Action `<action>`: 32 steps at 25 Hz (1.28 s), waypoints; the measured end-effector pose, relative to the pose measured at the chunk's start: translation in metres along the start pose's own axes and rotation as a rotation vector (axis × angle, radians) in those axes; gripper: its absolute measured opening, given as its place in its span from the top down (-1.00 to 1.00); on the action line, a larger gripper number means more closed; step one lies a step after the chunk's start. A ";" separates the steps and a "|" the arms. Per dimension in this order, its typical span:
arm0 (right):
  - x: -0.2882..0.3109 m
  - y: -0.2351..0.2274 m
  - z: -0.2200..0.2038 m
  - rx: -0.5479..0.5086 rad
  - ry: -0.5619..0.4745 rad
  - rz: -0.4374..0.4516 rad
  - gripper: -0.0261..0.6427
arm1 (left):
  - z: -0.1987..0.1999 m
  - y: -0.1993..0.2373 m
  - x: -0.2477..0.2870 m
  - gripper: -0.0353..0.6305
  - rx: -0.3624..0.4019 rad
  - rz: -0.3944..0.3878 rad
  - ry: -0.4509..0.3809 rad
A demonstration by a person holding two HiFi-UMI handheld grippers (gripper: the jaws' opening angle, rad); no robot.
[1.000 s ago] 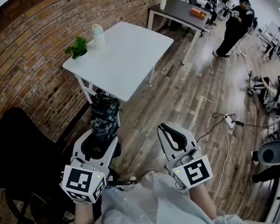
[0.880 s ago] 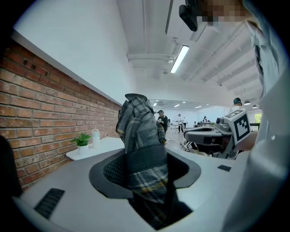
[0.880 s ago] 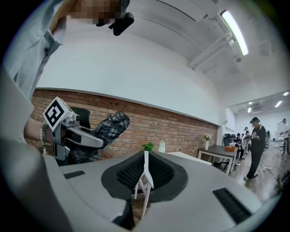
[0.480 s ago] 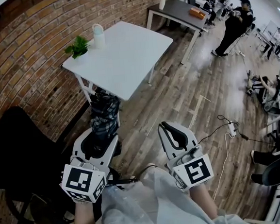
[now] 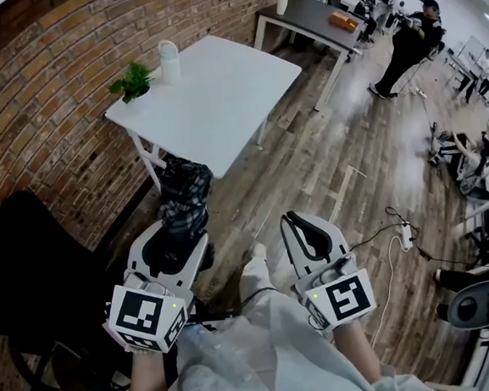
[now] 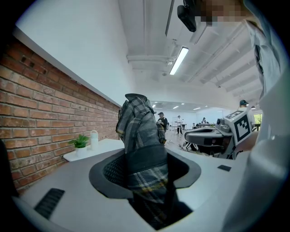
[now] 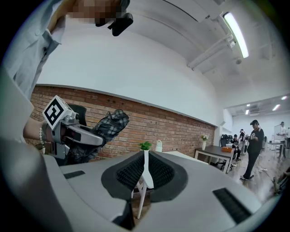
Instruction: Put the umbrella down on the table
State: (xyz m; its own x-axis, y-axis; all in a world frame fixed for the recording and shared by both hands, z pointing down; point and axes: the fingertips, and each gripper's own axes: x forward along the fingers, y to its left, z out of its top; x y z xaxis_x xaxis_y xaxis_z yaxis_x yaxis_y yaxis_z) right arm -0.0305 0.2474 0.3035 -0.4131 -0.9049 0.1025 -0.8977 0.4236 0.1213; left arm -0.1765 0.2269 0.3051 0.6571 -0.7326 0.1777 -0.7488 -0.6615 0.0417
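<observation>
A folded dark plaid umbrella [image 5: 184, 200] stands up out of my left gripper [image 5: 174, 249], which is shut on its lower part. In the left gripper view the umbrella [image 6: 140, 136] fills the gap between the jaws of the left gripper [image 6: 145, 170]. My right gripper [image 5: 309, 234] is held beside it, shut and with nothing in it; in its own view the right gripper [image 7: 144, 174] shows only a thin slit between the pads. The white table [image 5: 218, 90] stands ahead by the brick wall, well beyond both grippers. The umbrella [image 7: 106, 124] also shows in the right gripper view.
A small potted plant [image 5: 135, 79] and a white bottle [image 5: 169, 61] stand at the table's far left corner. A black chair [image 5: 28, 252] is at my left. A dark table [image 5: 314, 22], a standing person [image 5: 410, 48] and floor cables [image 5: 399, 215] lie to the right.
Both grippers hold still, the umbrella staying in the left one. Only the head view has shifted slightly.
</observation>
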 end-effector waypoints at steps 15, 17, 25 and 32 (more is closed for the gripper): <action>0.123 -0.101 -0.018 0.020 0.018 0.093 0.75 | 0.017 0.058 0.137 0.18 -0.032 0.046 0.011; 0.146 -0.121 -0.020 0.019 0.024 0.113 0.75 | 0.022 0.068 0.164 0.18 -0.034 0.058 0.011; 0.233 -0.206 -0.028 0.001 -0.006 0.169 0.75 | 0.030 0.106 0.267 0.18 -0.059 0.114 0.017; 0.288 -0.268 -0.036 0.001 -0.018 0.219 0.75 | 0.036 0.127 0.343 0.18 -0.073 0.164 0.026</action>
State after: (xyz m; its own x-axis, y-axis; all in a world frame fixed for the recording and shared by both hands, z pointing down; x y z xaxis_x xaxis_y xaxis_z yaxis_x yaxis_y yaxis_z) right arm 0.0965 -0.1255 0.3361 -0.6011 -0.7917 0.1087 -0.7862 0.6103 0.0973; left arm -0.0432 -0.1144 0.3360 0.5237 -0.8249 0.2130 -0.8508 -0.5191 0.0814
